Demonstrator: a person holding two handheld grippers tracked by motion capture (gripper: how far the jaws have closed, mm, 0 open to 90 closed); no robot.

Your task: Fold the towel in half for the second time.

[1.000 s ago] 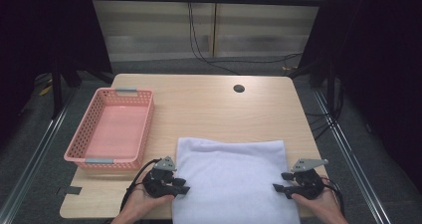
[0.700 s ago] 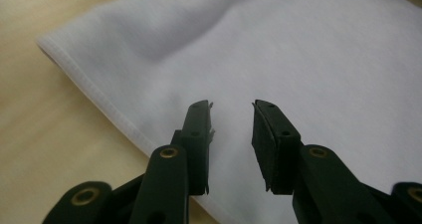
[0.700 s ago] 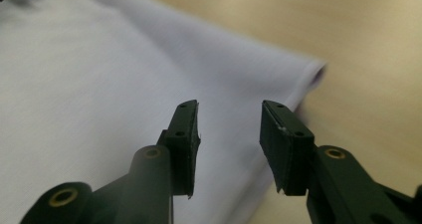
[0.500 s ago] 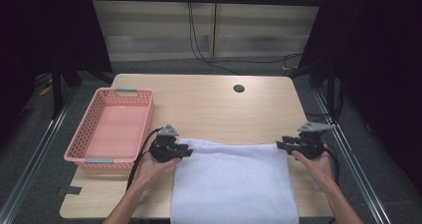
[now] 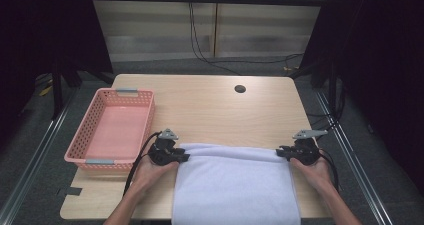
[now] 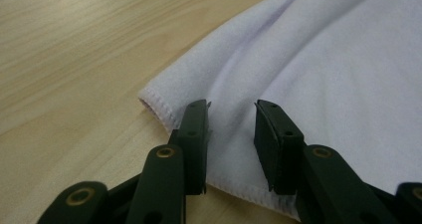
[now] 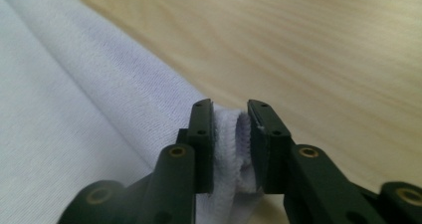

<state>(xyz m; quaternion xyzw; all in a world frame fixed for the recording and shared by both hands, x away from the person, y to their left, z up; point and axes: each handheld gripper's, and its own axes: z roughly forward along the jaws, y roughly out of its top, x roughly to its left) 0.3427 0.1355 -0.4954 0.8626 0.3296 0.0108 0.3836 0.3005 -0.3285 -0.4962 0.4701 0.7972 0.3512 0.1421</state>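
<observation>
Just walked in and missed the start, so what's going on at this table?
A person is working a white towel on the wooden table with two handheld grippers. The right gripper has just been closing and pinches the towel's far right corner. The left gripper straddles the far left corner, jaws apart. A pink basket sits alongside.

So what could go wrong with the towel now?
The left gripper has its fingers apart over the white fluffy towel, with no cloth pinched. If both hands lift, that corner may stay on the light wooden table and the fold could go crooked. The right gripper has just been closing on a small bunch of the edge, which might slip out.
</observation>
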